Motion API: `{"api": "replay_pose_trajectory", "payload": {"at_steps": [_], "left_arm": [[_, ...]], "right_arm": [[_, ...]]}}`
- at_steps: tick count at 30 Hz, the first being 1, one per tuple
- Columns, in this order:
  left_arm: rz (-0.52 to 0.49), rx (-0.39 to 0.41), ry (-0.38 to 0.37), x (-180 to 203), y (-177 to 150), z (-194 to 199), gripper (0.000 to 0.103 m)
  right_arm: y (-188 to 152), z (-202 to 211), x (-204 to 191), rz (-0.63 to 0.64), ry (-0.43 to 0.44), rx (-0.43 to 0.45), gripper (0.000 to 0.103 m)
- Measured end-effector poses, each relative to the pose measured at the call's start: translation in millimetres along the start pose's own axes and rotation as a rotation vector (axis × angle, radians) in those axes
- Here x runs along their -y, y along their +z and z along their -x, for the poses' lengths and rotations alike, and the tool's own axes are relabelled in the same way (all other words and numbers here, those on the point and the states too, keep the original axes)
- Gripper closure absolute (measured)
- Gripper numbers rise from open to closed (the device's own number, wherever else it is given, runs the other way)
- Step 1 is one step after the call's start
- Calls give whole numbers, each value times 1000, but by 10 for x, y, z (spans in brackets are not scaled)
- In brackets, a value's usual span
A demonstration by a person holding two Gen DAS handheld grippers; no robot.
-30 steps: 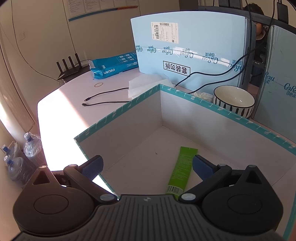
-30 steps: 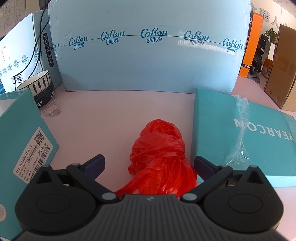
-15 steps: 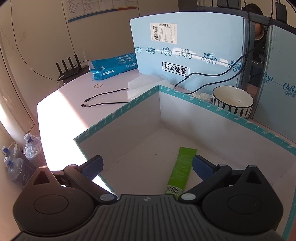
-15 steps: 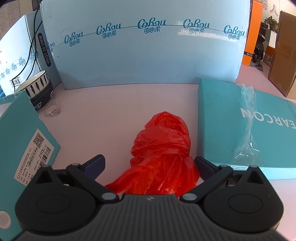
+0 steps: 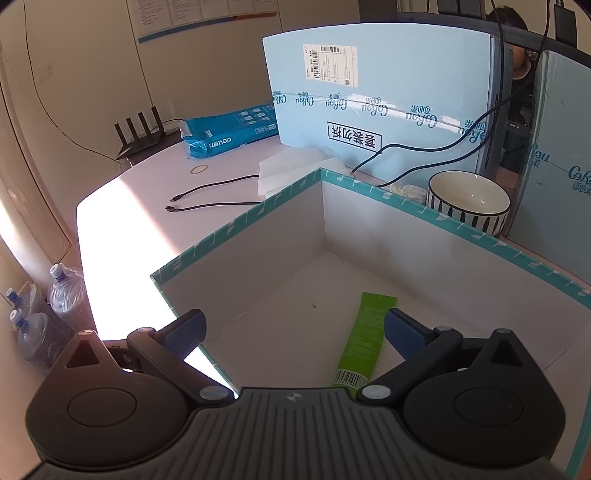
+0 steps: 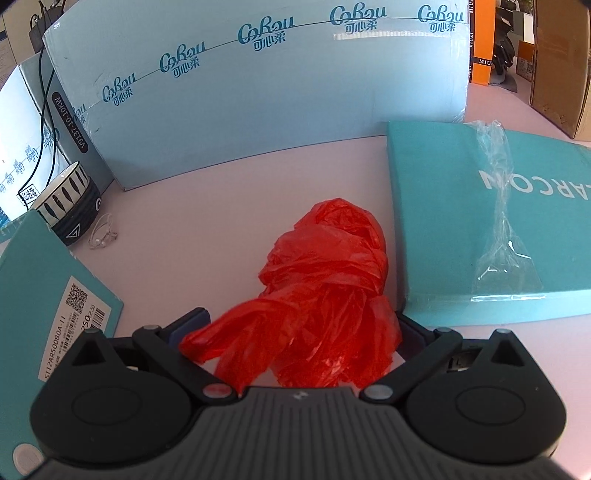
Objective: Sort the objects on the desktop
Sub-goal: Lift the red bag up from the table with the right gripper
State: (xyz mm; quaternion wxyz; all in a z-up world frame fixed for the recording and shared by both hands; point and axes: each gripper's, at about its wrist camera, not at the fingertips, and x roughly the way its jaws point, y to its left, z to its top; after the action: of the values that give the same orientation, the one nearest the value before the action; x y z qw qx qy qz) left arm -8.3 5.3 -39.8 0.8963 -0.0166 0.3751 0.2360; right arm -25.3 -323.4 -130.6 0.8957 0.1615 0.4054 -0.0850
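router (image 5: 138, 134), water bottles (image 5: 64, 291), wall papers (image 5: 207, 11)

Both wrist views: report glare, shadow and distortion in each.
Left wrist view: hard sunlight blows out the white tabletop to featureless glare left of the teal-rimmed open box; fisheye bends the pale blue carton. Right wrist view: even light, crumpled red plastic bag sharp, carton edge curved.

In the right wrist view, the light blue carton (image 6: 258, 110) across the top of the frame repeats "CoRou 可心柔" along its tape line. The teal lid (image 6: 491, 229) at right shows "ARCON". The white sticker (image 6: 74, 325) on the teal box at lower left reads "250(2.5)" beside a QR code. In the left wrist view, the blue package (image 5: 229, 133) at upper centre reads "deli", and the framed label (image 5: 354, 135) on the carton behind shows "套装勿拆", inverted.
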Motion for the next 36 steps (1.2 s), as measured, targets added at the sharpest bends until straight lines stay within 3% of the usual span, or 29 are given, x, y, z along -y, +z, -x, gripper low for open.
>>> {"api": "replay_pose_trajectory", "payload": {"at_steps": [18,30,34,35,36], "left_arm": [[7,-5,-6,-13,11,-16,0],[10,-12,-11,-6,28,-44,0],[11,-18,-15,3,29,-56,0],[10,-20,-17,9,28,-60,0],[10,-23,-19,15,27,-64,0]], "right_arm": [[85,67,281,-286,68,-36,0],[91,84,371,-381,82,-20,0],[96,102,386,-366,72,-17,20],[91,103,402,-365,85,-14,41],[88,96,418,-367,94,-17,45]]}}
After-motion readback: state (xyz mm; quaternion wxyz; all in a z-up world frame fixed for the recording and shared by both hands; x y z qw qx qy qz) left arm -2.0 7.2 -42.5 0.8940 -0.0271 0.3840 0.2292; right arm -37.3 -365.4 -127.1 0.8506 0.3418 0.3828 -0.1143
